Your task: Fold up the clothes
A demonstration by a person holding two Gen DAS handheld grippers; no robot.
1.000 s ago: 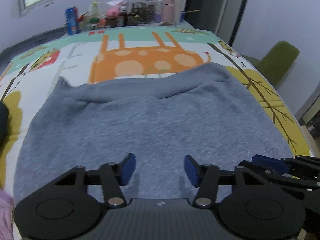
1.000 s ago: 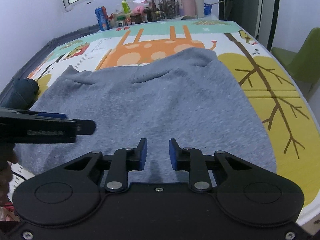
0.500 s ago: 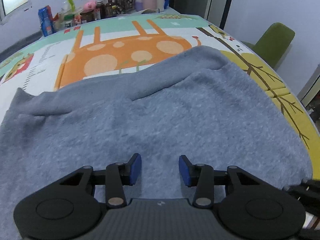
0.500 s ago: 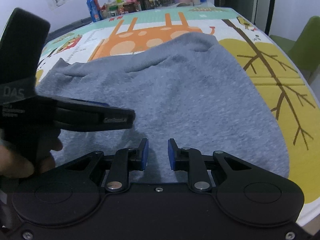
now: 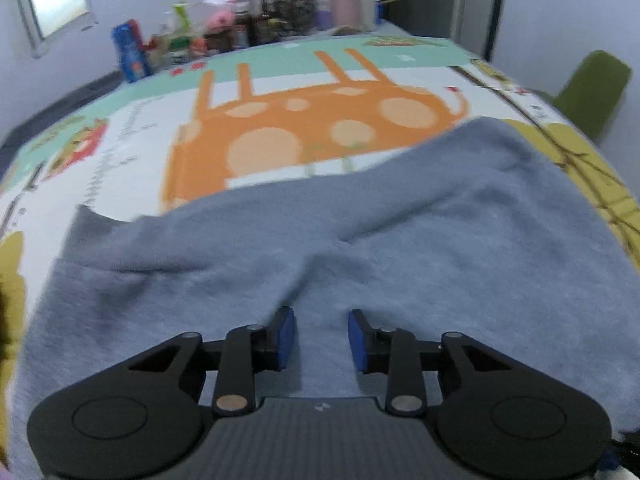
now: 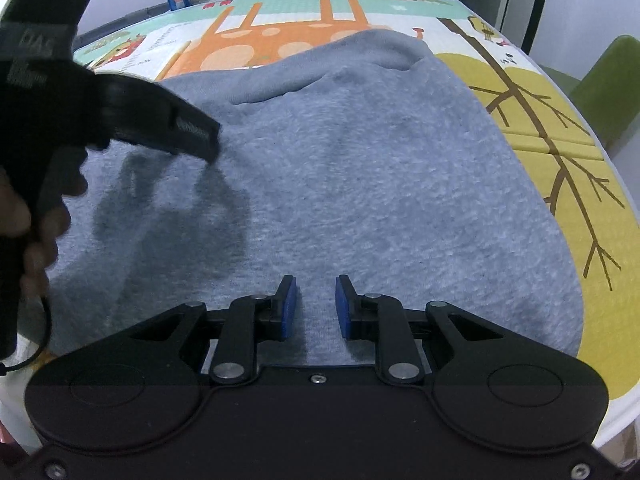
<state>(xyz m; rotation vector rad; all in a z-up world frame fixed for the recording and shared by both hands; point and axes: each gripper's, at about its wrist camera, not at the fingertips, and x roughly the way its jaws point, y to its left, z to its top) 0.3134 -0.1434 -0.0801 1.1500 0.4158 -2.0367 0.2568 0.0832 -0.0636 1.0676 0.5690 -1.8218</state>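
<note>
Grey fleece garment (image 5: 400, 248) lies spread across the cartoon-printed mat (image 5: 280, 120) on the table, while the left gripper (image 5: 322, 338), its jaws just closing but still parted, and the right gripper (image 6: 316, 306), narrowly parted, both hover over its near edge, gripping nothing.

Grey fleece garment (image 5: 400, 240) lies spread, slightly rumpled, across the patterned mat (image 5: 280, 120).

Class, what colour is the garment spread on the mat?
Grey garment, plain; clearest in the right wrist view.
</note>
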